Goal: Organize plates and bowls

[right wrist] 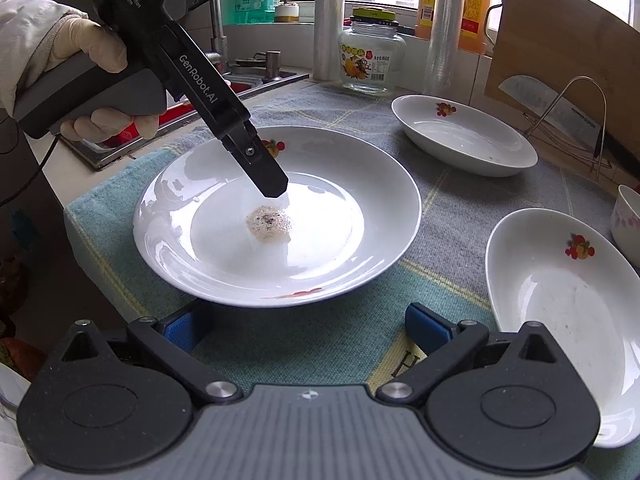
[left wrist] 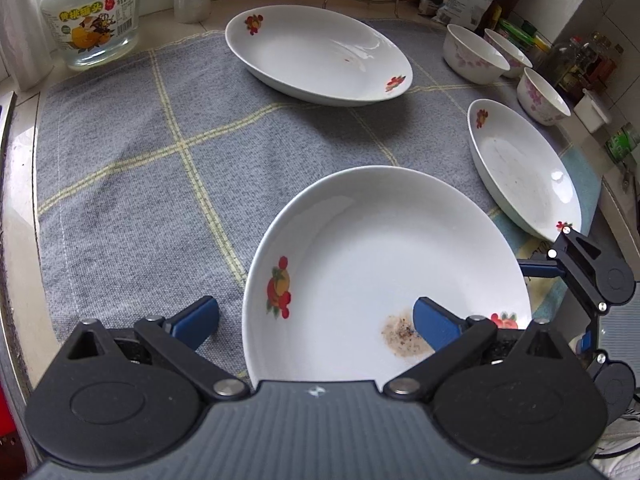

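A white round plate (left wrist: 380, 272) with fruit decals and a brown stain lies on the checked cloth, nearest to me. My left gripper (left wrist: 316, 324) is open and straddles its near-left rim: one blue pad over the inside, the other outside. In the right wrist view the same plate (right wrist: 280, 216) lies under the left gripper (right wrist: 276, 190), held by a gloved hand. My right gripper (right wrist: 306, 328) stands open just short of the plate's rim, holding nothing. Two oval plates (left wrist: 320, 52) (left wrist: 524, 168) lie farther off. Three floral bowls (left wrist: 474, 54) stand at the back right.
A grey-blue checked cloth (left wrist: 140, 160) covers the counter. A glass jar (right wrist: 372, 60) stands at the back by the window. A sink (right wrist: 248, 76) lies to the left, and a cutting board (right wrist: 560, 60) leans on a wire rack. Bottles crowd the right wall (left wrist: 580, 60).
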`<state>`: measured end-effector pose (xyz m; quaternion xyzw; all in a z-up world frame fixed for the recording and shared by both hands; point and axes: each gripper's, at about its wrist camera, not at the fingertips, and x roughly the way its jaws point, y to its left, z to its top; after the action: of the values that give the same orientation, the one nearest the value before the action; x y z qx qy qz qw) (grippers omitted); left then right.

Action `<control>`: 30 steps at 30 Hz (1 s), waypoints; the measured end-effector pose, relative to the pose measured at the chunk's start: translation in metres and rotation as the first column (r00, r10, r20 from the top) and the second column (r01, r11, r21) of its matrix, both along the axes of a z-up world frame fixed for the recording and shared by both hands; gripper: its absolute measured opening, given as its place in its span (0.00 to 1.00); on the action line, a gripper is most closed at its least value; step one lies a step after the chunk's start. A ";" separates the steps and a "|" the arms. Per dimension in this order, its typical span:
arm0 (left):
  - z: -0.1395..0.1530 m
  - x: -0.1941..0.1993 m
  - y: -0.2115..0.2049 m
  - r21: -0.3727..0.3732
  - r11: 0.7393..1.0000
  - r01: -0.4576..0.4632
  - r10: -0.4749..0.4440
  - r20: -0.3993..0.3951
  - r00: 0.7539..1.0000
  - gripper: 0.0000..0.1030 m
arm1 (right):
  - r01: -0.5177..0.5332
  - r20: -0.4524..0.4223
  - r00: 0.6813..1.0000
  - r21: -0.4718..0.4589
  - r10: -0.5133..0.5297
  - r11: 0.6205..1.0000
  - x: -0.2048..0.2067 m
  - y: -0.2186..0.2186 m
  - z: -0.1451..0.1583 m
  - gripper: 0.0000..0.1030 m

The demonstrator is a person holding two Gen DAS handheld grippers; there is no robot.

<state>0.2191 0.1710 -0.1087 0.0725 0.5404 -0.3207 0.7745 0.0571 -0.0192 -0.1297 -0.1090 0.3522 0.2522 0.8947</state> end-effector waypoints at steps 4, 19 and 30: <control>0.001 0.009 0.004 -0.029 0.999 0.026 -0.027 -0.057 0.998 0.99 | 0.018 0.012 1.000 0.002 -0.018 1.000 -0.005 0.001 0.000 1.00; 0.002 0.020 0.000 -0.053 0.991 0.126 -0.132 -0.125 0.983 0.99 | 0.004 0.043 0.999 -0.050 -0.002 0.999 -0.002 0.013 0.004 1.00; 0.003 0.023 0.003 -0.071 0.990 0.126 -0.134 -0.138 0.981 0.93 | -0.036 0.025 0.999 -0.030 0.037 0.999 0.001 0.020 0.006 1.00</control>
<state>0.2420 0.1743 -0.1058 0.0606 0.5780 -0.3916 0.7133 0.0577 0.0006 -0.1232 -0.1320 0.3422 0.2619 0.8927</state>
